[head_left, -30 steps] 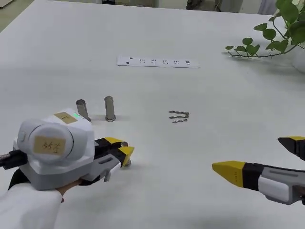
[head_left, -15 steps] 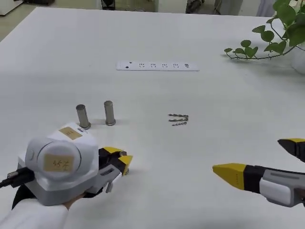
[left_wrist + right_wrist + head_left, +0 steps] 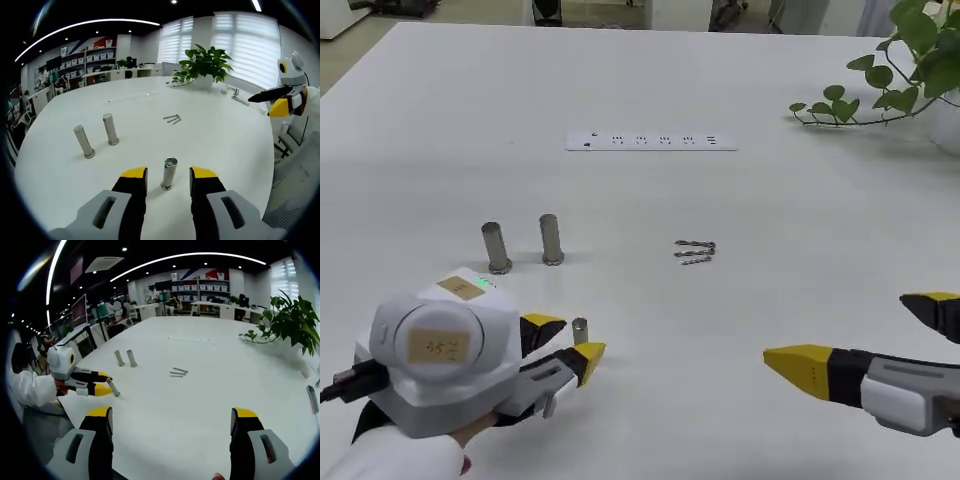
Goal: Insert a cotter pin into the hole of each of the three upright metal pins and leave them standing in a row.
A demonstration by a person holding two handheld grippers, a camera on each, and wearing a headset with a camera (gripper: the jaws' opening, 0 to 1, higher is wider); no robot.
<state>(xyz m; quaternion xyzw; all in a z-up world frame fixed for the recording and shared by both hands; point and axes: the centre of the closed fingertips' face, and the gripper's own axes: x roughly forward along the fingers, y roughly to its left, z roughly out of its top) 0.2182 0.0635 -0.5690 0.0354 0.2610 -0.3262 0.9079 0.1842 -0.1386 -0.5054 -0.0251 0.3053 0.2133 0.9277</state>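
Now that the left claw (image 3: 566, 337) is releasing the third metal pin (image 3: 580, 330) (upright between its parted jaws, near the other two pins (image 3: 551, 240)), the empty, wide-open right claw (image 3: 857, 330) is facing untouched cotter pins (image 3: 695, 250) on the desk (image 3: 440, 120).

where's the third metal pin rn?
Head view, lower left: the third pin stands between the open left gripper's jaws, touching neither, nearer the person than the other two pins and left of the cotter pins.
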